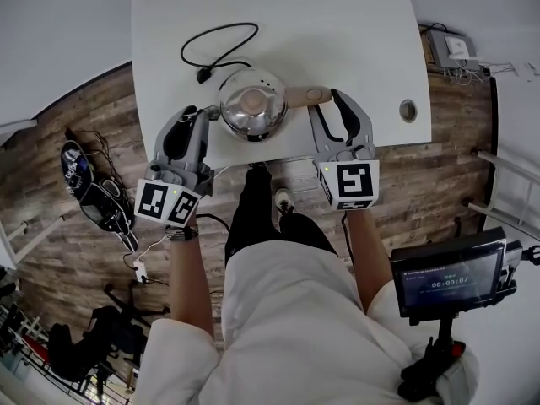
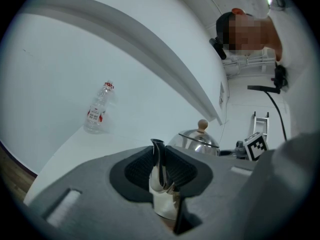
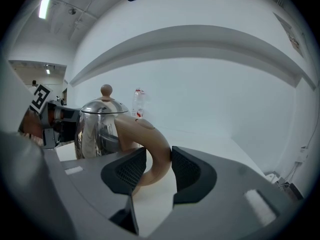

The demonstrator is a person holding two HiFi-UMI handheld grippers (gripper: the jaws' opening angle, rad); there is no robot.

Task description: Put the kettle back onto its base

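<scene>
Wood-plank floor (image 1: 456,175) shows below the near edge of the white desk (image 1: 354,32). Just inside that edge, about midway along it, stands the steel kettle (image 1: 251,104). The left gripper (image 1: 201,115) has its jaws pinched almost together on the spout (image 2: 162,189). The right gripper (image 1: 329,106) is closed, jaws wide, on the tan handle (image 1: 305,95). Behind the kettle a black cord (image 1: 218,40) loops across mid-desk. A clear bottle (image 2: 97,111) stands at the far left corner, with a plain white wall (image 2: 60,59) beyond it.
</scene>
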